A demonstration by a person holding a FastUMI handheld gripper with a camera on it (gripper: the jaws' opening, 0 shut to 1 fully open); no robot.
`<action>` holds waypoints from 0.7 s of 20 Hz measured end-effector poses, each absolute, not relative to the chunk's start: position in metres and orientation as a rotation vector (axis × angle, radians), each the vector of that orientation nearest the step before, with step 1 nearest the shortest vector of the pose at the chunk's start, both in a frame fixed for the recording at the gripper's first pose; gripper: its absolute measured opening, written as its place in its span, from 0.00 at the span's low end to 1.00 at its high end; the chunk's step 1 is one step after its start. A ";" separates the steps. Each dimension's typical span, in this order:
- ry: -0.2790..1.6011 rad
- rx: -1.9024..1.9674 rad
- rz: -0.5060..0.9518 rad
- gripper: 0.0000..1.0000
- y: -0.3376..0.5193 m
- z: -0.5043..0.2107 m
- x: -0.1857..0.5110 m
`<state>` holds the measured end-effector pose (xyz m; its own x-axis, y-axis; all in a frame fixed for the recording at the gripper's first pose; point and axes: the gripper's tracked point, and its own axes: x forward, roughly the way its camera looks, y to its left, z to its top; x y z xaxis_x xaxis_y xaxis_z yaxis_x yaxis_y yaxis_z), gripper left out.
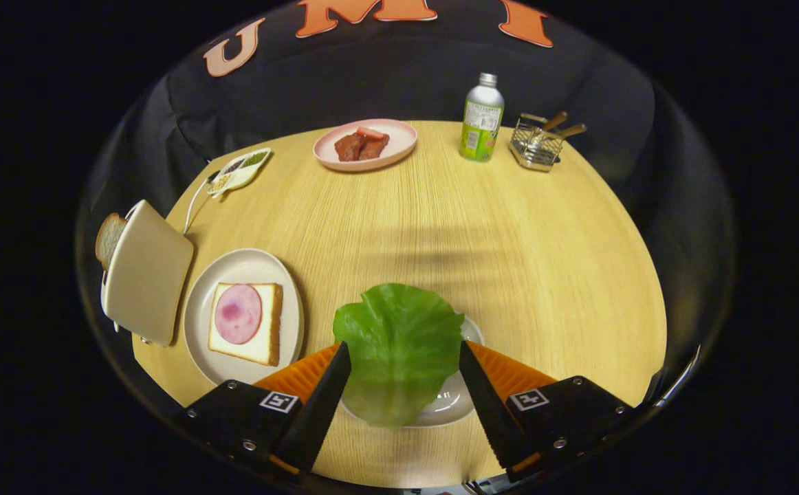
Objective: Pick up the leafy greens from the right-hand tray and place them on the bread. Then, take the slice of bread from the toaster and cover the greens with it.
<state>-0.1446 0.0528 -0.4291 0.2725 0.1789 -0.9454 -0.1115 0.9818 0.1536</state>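
A green lettuce leaf point(399, 344) lies on a small white tray point(458, 405) on the round wooden table. My gripper point(405, 349) is open, with one fingertip at each side edge of the leaf, so the leaf sits between the fingers. To the left of the fingers a pale plate point(248, 265) holds a slice of bread point(269, 323) topped with a round of ham point(238, 313). Further left stands a cream toaster point(145, 271) with a slice of bread point(107, 237) sticking out of it.
Across the table are a pink plate of meat point(365, 144), a green-labelled bottle point(482, 120) and a wire basket with wooden-handled utensils point(537, 144). A small divided dish point(240, 170) sits beyond the toaster. Bare tabletop point(441, 234) lies beyond the leaf.
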 end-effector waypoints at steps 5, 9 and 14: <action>1.383 0.044 0.181 0.93 0.053 -0.457 -0.159; 1.421 0.045 0.118 0.80 0.046 -0.464 -0.161; 1.480 0.043 0.077 0.36 0.051 -0.463 -0.163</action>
